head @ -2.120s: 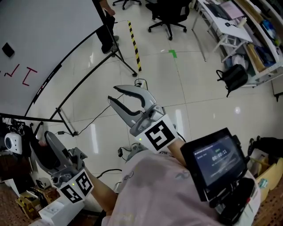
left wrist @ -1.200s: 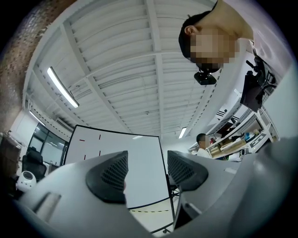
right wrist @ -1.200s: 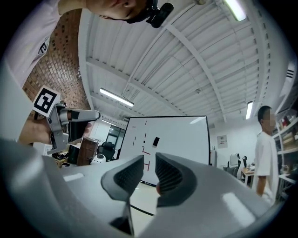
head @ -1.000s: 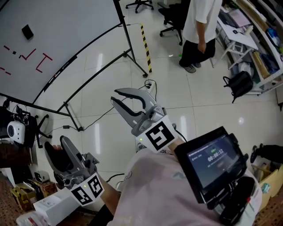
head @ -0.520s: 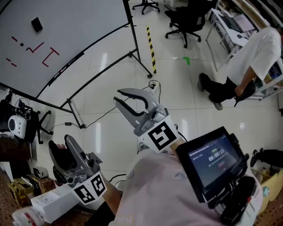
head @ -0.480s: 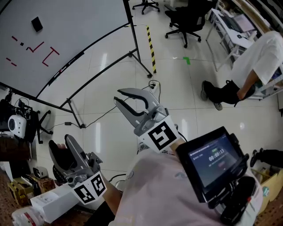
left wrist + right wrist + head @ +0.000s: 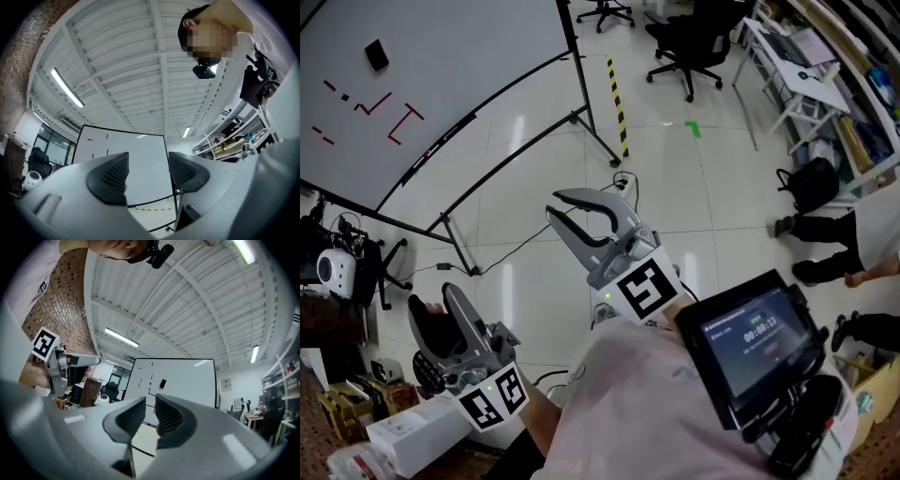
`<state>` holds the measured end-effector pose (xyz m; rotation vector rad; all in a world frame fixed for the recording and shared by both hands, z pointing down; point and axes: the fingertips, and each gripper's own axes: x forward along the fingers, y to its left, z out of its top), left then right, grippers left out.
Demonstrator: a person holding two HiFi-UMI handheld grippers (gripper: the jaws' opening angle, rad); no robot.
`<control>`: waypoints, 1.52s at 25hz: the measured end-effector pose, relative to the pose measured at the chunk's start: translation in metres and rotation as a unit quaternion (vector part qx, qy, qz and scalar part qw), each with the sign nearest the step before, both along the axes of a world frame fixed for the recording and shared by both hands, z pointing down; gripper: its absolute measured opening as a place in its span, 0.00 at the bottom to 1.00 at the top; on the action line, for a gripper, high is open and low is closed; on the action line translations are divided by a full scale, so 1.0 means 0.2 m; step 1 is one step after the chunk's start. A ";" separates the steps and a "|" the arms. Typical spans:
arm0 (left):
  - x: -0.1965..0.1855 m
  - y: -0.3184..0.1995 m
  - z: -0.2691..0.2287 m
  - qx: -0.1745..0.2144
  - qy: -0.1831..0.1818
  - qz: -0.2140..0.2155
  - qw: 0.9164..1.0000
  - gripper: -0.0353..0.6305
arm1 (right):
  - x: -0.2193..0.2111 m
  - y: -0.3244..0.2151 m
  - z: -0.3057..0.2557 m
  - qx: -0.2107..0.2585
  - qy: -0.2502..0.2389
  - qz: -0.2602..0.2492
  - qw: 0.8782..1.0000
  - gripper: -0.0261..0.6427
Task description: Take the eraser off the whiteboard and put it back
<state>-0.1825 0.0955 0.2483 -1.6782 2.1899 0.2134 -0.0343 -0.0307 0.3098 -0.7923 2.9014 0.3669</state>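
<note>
Eraser: a small dark block (image 7: pixel 377 54) stuck on the whiteboard (image 7: pixel 459 66), well in from its right edge and just above the red marks (image 7: pixel 398 117); nothing is touching it.
Left hand-held gripper (image 7: pixel 433 302): low by the person's side, well apart from the board; jaws partly open, with only the distant board showing between them.
Right hand-held gripper (image 7: pixel 552 204): held out over the floor and aimed toward the board; jaws narrow, a thin gap, empty.
Stage: as I read it, the whole job lies ahead — walk up, lift the eraser, set it back.
Risk, footing: the board's stand leg (image 7: pixel 600 139) and a cable (image 7: pixel 622 180) lie on the floor on the way in; a caught foot would jolt both grippers.
Risk, grip: the right jaws look too narrow for the eraser as they stand — pushed on like that, they would likely knock it to the floor or drag it through the red marks.
Risk, bystander: someone's legs (image 7: pixel 820 248) show at the right, close enough to cross the path.
</note>
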 end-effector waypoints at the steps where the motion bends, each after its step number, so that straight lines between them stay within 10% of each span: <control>1: 0.01 0.00 0.00 0.000 0.000 0.001 1.000 0.44 | 0.01 0.00 0.00 0.000 0.000 0.000 1.000 0.14; 38: 0.04 -0.05 0.11 -0.024 0.022 0.014 0.999 0.44 | 0.03 0.00 0.00 0.002 -0.007 0.000 1.000 0.14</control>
